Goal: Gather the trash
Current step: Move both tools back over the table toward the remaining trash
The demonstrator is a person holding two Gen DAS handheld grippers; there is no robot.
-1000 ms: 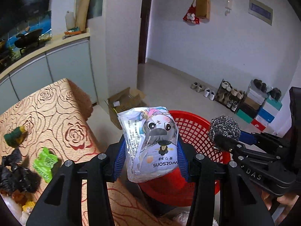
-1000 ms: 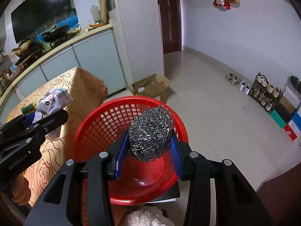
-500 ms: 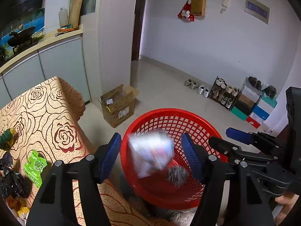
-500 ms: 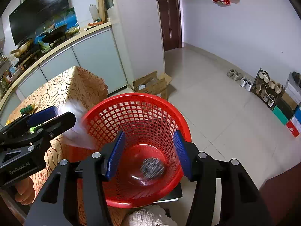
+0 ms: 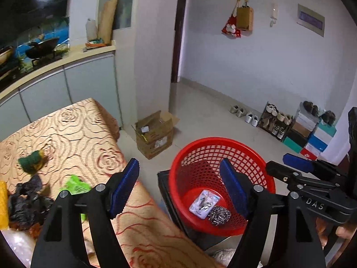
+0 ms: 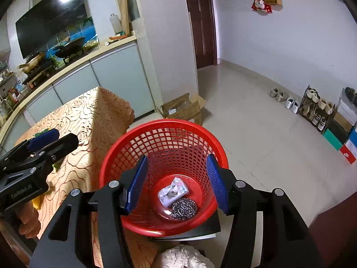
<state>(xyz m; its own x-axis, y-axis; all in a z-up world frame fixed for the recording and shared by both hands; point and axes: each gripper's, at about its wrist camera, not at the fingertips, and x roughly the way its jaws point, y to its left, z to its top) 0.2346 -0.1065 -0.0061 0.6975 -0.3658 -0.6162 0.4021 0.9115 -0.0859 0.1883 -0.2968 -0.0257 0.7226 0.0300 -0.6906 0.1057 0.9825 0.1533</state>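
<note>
A red mesh basket (image 5: pixel 185 156) (image 6: pixel 116 156) stands on a dark stand beside the table. At its bottom lie a printed tissue packet (image 5: pixel 204 203) (image 6: pixel 173 191) and a steel-wool scrubber (image 5: pixel 219 215) (image 6: pixel 184 208). My left gripper (image 5: pixel 179 183) hangs above the table edge and basket rim, its jaws opening with nothing between them. Over the basket my right gripper (image 6: pixel 177 182) is open and empty. Trash on the gold rose tablecloth (image 5: pixel 73 134): a green-yellow sponge (image 5: pixel 31 161), a green wrapper (image 5: pixel 74 186), crumpled black plastic (image 5: pixel 26 201).
An open cardboard box (image 5: pixel 155 132) sits on the tiled floor near the pillar. A shoe rack and coloured boxes (image 5: pixel 296 129) line the right wall. Grey cabinets with a counter (image 5: pixel 67 78) run behind the table. Something white and fluffy (image 6: pixel 183 258) lies below the basket.
Both grippers opened and let go. The tissue packet and the steel-wool scrubber fell from the jaws to the basket's bottom. Both grippers rose slightly.
</note>
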